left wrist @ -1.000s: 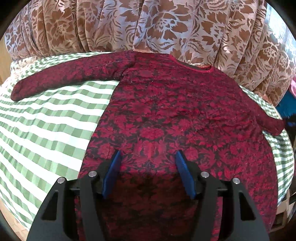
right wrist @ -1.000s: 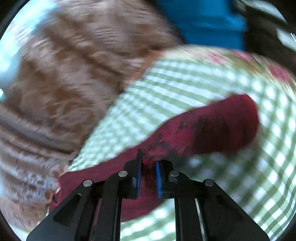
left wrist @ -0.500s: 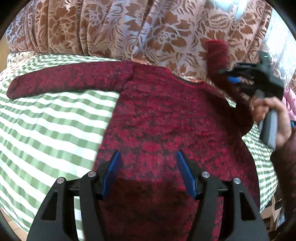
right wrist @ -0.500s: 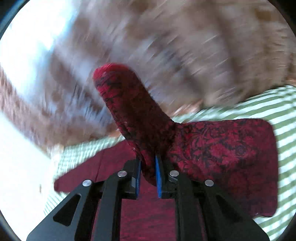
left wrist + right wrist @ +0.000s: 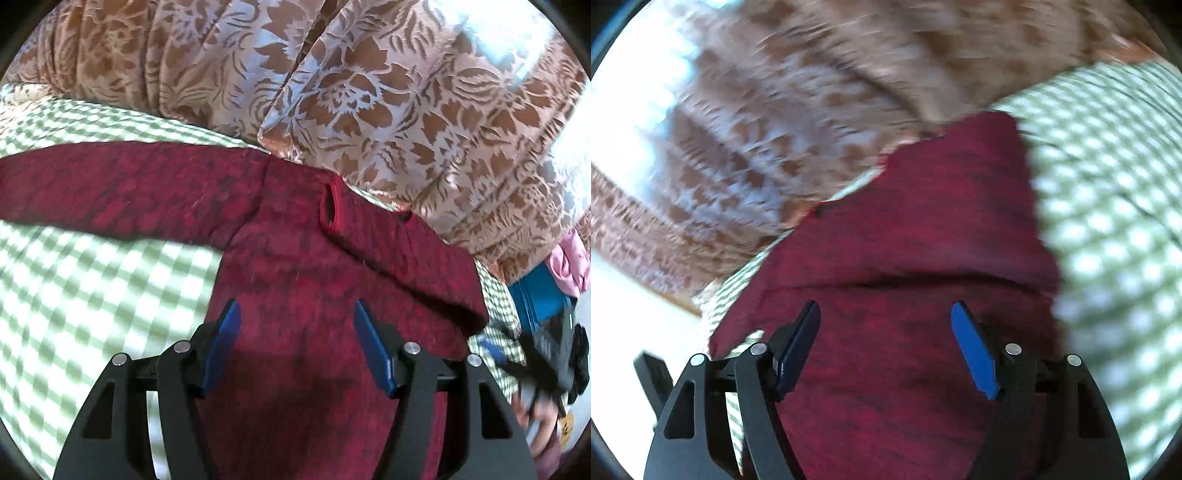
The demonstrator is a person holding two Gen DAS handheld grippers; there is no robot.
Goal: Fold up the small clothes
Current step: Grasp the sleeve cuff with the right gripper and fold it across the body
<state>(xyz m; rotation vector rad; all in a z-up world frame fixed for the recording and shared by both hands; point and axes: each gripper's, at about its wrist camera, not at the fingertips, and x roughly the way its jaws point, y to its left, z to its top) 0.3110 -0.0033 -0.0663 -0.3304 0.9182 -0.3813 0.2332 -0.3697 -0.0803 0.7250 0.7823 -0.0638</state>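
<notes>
1. Red garment (image 5: pixel 314 280): a dark red long-sleeved top with a black floral pattern, lying flat on a green-and-white checked cloth (image 5: pixel 92 295) that covers the work surface.
2. Room: a brown-and-white floral curtain (image 5: pixel 369 92) hangs directly behind the surface. A blue item (image 5: pixel 535 299) and a pink item (image 5: pixel 569 262) sit at the far right edge of the left wrist view.
3. Orientation: the garment's long axis runs away from the left camera, neckline (image 5: pixel 330 206) at the far end near the curtain and body toward the camera. One sleeve (image 5: pixel 110 184) extends straight out to the left across the checked cloth. The opposite sleeve (image 5: pixel 406 258) lies folded diagonally over the body, its cuff near the neckline.
4. Left gripper (image 5: pixel 297 343): fingers spread wide, above the garment's body, gripping nothing.
5. Right gripper (image 5: pixel 886 347): fingers spread wide over the red fabric, gripping nothing.
6. Limits: the right wrist view is heavily motion-blurred, so pattern and folds are indistinct there. The garment's hem is hidden behind the left gripper frame. The extended sleeve's cuff is cut off at the left edge. The right gripper shows in the left view only as a dark blur at the lower right.
</notes>
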